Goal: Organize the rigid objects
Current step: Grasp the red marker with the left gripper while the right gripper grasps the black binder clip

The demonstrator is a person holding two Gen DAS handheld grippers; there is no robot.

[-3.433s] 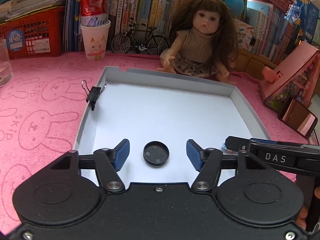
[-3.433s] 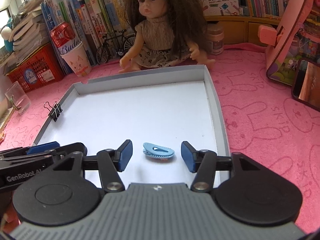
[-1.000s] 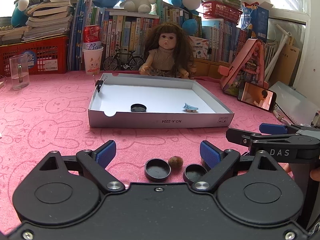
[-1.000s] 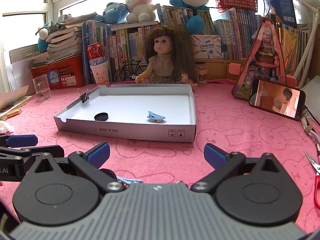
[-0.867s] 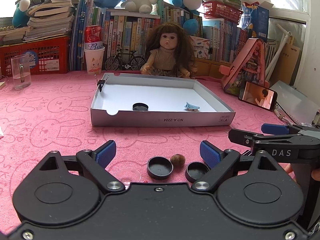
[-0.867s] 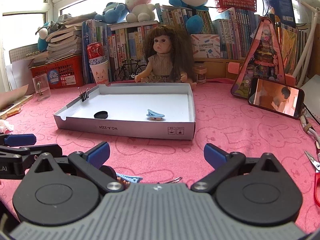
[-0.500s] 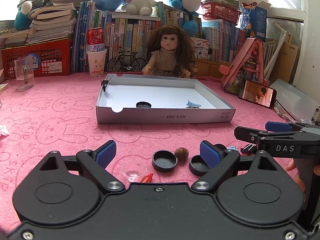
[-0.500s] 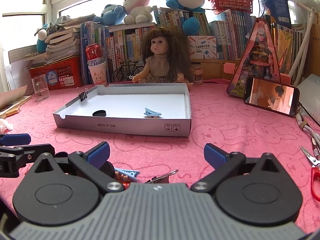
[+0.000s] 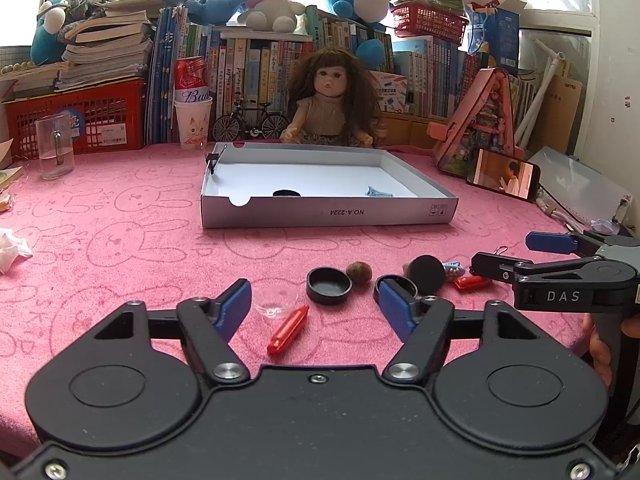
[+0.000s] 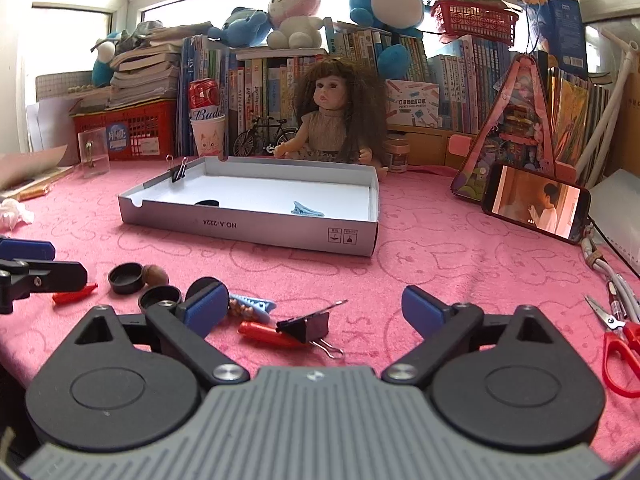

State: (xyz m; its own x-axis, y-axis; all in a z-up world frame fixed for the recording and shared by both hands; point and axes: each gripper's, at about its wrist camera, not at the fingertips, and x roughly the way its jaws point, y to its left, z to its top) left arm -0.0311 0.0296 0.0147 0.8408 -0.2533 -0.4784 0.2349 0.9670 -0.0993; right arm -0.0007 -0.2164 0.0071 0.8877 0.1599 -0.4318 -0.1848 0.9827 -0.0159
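While both grippers hang low over the pink bunny-print cloth (image 9: 120,248), small rigid bits lie scattered ahead of them. Left gripper (image 9: 314,308): jaws part-open and just been closing, nothing pinched. Between its blue pads (image 9: 234,308) sit a glossy red crayon-shaped piece (image 9: 289,330), a clear shallow plastic dish (image 9: 278,301) and a round black cap (image 9: 329,286), open side up. Brown rough nut (image 9: 359,271) just beyond the cap; a second black cap (image 9: 396,283) is half hidden behind the right pad, and a flat black disc (image 9: 428,275) is tilted on edge past it. Right gripper (image 10: 316,310): jaws wide, closing slightly, gripping nothing. Between them a black binder clip (image 10: 306,328) with wire handles lies on its side, touching a red crayon piece (image 10: 264,333); a ridged light-blue hair clip (image 10: 252,304) is just beside the left pad. White cardboard tray (image 10: 256,230) well ahead of both jaws holds a black cap (image 10: 208,203) and a blue clip (image 10: 307,210), with a binder clip (image 10: 179,172) clamped on its left wall. Both tools point forward, tilted down, side by side. Red-handled scissors (image 10: 620,344) lie right of the right jaw.
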